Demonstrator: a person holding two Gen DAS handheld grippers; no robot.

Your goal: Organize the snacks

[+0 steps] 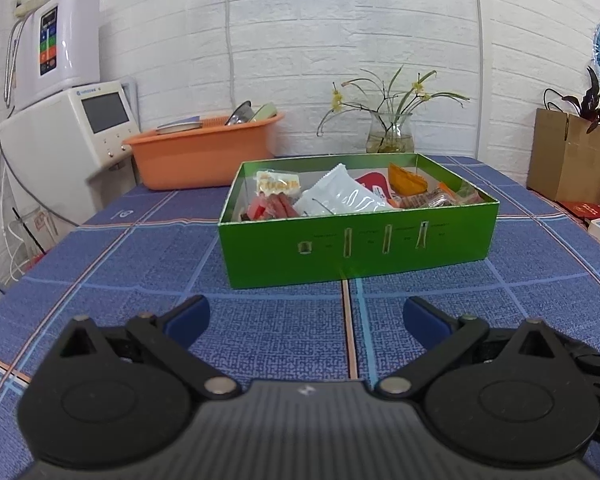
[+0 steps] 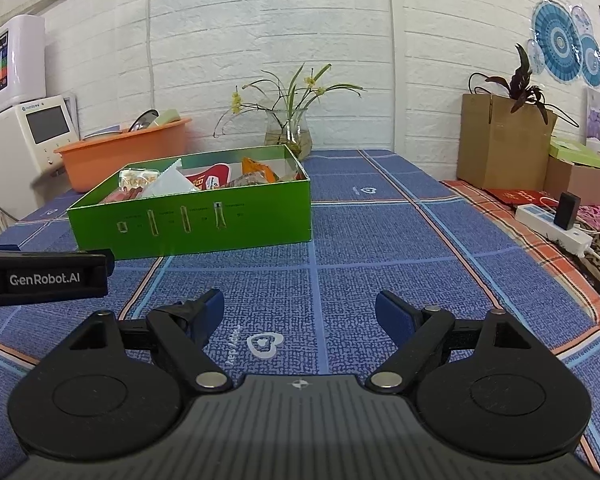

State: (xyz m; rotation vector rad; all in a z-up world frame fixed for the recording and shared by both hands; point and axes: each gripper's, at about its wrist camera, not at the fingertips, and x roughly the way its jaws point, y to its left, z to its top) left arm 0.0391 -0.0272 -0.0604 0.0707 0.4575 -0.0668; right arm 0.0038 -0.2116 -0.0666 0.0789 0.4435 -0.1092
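A green box (image 1: 356, 246) (image 2: 188, 224) sits on the blue checked tablecloth and holds several snack packets: a white pouch (image 1: 340, 198), red sticks (image 1: 272, 206), a yellow-printed pack (image 1: 278, 184) and an orange pack (image 1: 406, 180). My left gripper (image 1: 306, 316) is open over bare cloth, a short way in front of the box, with nothing between its blue pads. My right gripper (image 2: 299, 308) is open too, nearer than the box and to its right. The left gripper's black body (image 2: 44, 276) shows at the left edge of the right wrist view.
An orange basin (image 1: 204, 152) with dishes and a glass vase of flowers (image 1: 390, 132) stand behind the box by the brick wall. White appliances (image 1: 68, 136) are at the left. Cardboard boxes (image 2: 500, 148) and a power strip (image 2: 552, 224) lie at the right.
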